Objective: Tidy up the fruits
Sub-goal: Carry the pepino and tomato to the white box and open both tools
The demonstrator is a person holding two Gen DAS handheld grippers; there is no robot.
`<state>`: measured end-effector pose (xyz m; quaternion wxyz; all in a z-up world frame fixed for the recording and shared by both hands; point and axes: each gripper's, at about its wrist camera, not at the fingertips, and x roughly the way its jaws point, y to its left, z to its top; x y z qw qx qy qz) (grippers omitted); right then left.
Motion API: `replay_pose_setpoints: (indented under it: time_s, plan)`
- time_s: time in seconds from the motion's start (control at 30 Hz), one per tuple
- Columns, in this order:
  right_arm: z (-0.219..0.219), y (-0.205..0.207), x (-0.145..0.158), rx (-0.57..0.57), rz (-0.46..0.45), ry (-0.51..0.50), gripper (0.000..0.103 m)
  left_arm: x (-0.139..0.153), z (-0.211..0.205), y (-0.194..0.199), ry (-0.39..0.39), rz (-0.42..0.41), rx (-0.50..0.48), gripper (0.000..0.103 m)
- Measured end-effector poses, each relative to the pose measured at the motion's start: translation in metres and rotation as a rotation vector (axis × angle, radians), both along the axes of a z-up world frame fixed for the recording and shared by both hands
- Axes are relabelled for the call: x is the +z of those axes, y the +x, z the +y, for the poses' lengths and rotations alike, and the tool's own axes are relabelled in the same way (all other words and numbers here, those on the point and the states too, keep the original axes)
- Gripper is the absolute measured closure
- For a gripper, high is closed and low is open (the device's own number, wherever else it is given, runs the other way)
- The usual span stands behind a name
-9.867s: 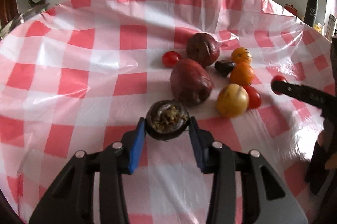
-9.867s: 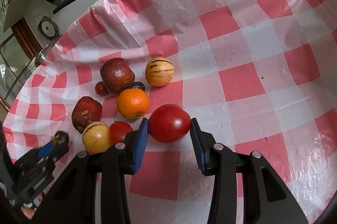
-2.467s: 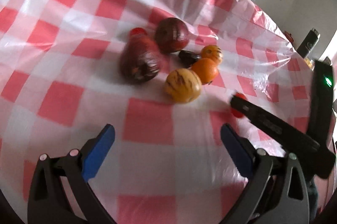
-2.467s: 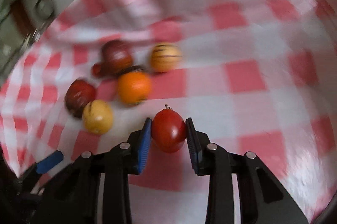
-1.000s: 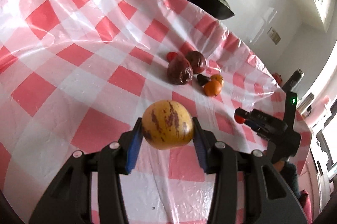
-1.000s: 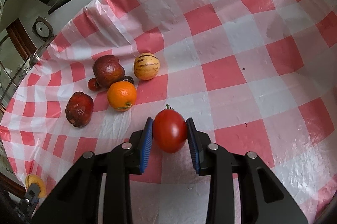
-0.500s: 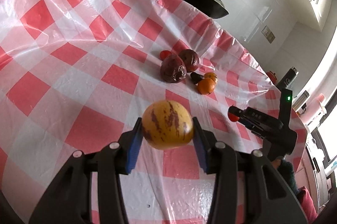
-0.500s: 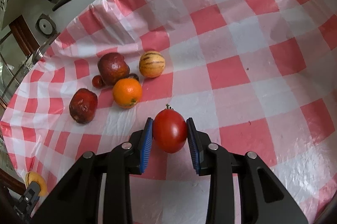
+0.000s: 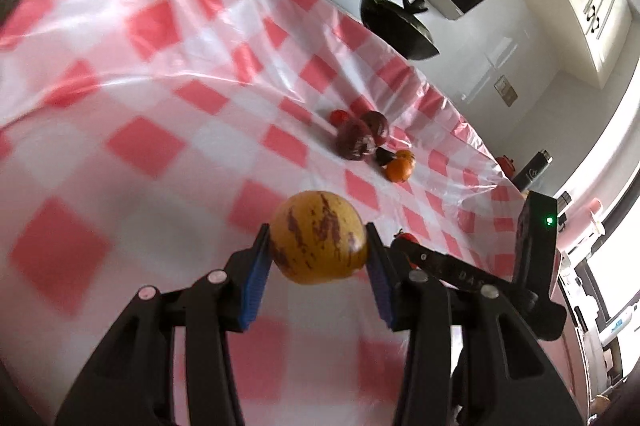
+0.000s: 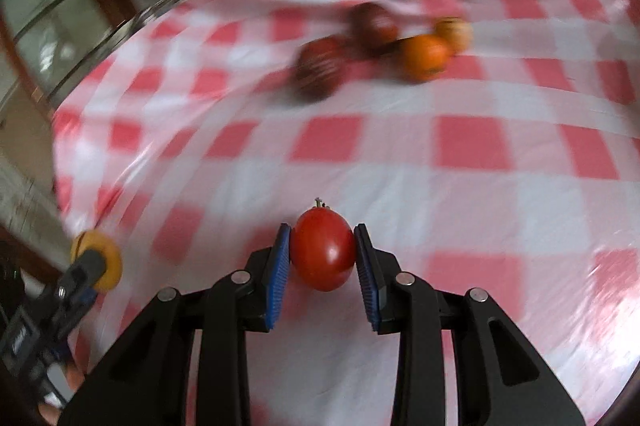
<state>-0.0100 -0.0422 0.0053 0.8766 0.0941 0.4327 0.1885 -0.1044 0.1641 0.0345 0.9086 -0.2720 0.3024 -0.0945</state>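
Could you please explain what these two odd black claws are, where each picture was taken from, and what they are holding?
No robot here: a person holds a two-fingered gripper in each hand, each with a fisheye camera looking along its fingers. One view is from the left gripper, whose jaws are shut on a yellow fruit with purple streaks. The other is from the right gripper, its jaws shut on a red tomato. On the red-and-white checked tablecloth lie the remaining fruits: two dark red ones, an orange and some smaller ones, blurred.

Left gripper (image 9: 319,250) clamped on a load, right gripper (image 10: 322,252) likewise — both angled downward
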Motion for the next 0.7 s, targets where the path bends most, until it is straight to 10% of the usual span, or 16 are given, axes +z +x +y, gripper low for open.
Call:
replay_pose_setpoints:
  time_s: [0.7]
  plan:
    - [0.191, -0.166, 0.011, 0.567, -0.056, -0.108, 0.07, -0.023, 0.131, -0.197, 0.034, -0.012, 0.234, 0.058]
